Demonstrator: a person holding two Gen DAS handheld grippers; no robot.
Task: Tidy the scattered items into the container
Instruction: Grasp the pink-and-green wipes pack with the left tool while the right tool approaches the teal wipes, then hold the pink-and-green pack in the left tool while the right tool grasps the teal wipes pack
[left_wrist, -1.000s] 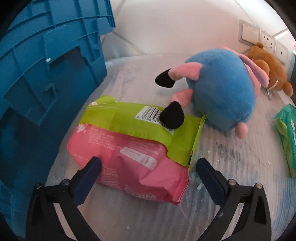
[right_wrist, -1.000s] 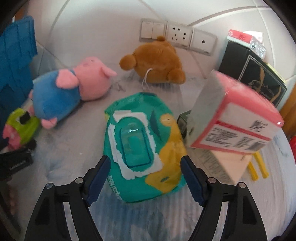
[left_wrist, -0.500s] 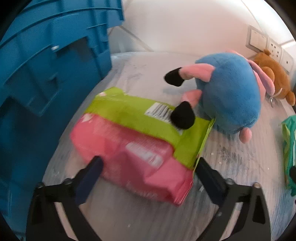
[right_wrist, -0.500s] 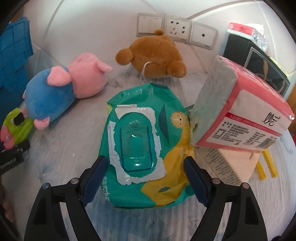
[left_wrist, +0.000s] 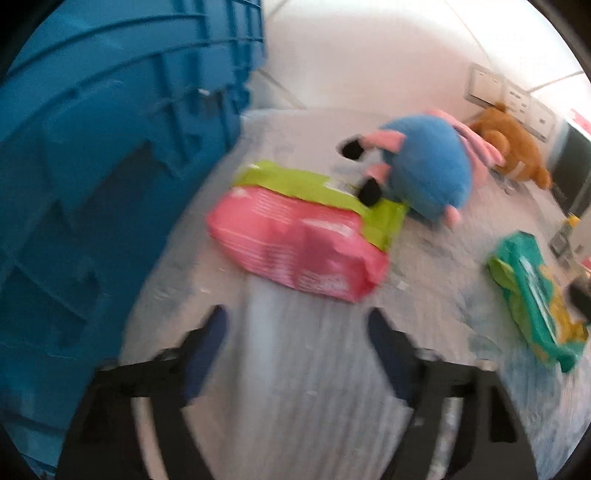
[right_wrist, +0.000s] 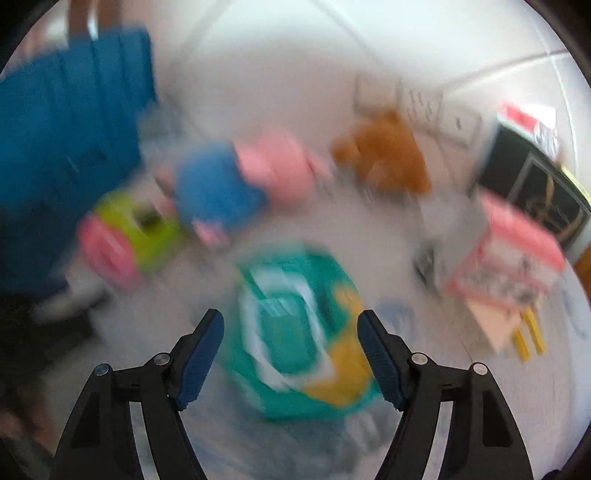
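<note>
Pink pack (left_wrist: 299, 247) lies beyond left gripper (left_wrist: 295, 328); both jaws closing, empty.

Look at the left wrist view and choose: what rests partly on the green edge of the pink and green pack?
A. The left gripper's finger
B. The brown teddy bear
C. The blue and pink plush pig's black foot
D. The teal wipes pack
C. The plush pig lies beside the pink and green pack, and one black foot sits on the pack's green edge.
</note>
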